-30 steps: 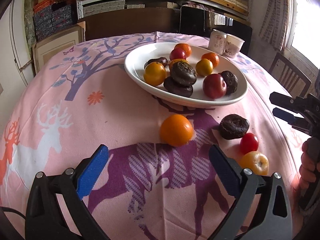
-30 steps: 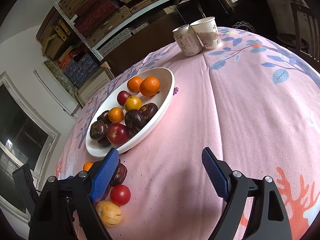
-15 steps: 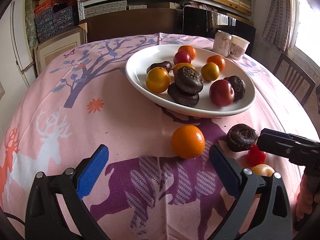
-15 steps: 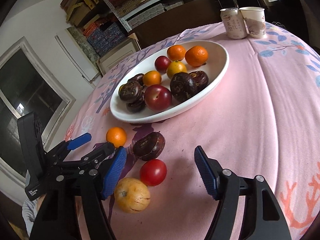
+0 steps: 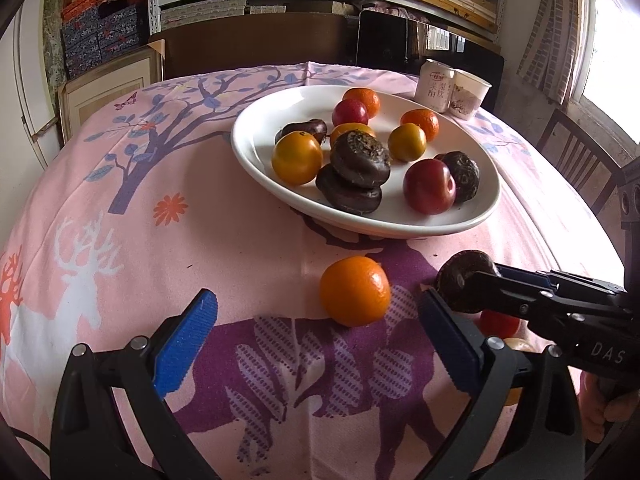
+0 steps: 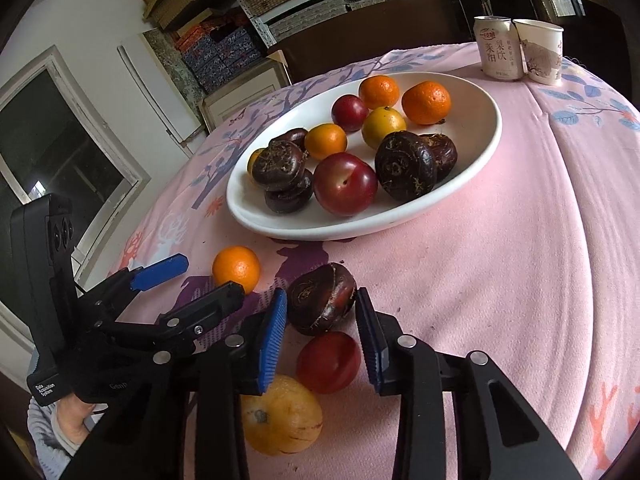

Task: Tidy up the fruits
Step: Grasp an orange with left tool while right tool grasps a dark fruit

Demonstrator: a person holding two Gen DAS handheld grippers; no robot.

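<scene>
A white plate (image 5: 256,160) (image 6: 492,136) holds several oranges, red plums and dark water chestnuts. Loose on the pink cloth lie an orange mandarin (image 5: 354,290) (image 6: 236,268), a dark water chestnut (image 6: 320,300) (image 5: 456,276), a red plum (image 6: 328,362) and a yellow fruit (image 6: 280,416). My right gripper (image 6: 320,320) (image 5: 486,276) is closing, and its blue pads touch both sides of the loose water chestnut. My left gripper (image 5: 316,304) (image 6: 196,280) stands open just short of the mandarin, holding nothing.
A drink can (image 5: 434,86) and a paper cup (image 5: 468,94) stand behind the plate at the far right. A wooden chair (image 5: 580,160) sits past the table's right edge. Shelves with boxes fill the back wall. A hand (image 5: 600,412) holds the right gripper.
The right gripper swung in over the loose fruits, and its jaws narrowed from wide apart onto the dark water chestnut. The left gripper has hardly moved.
</scene>
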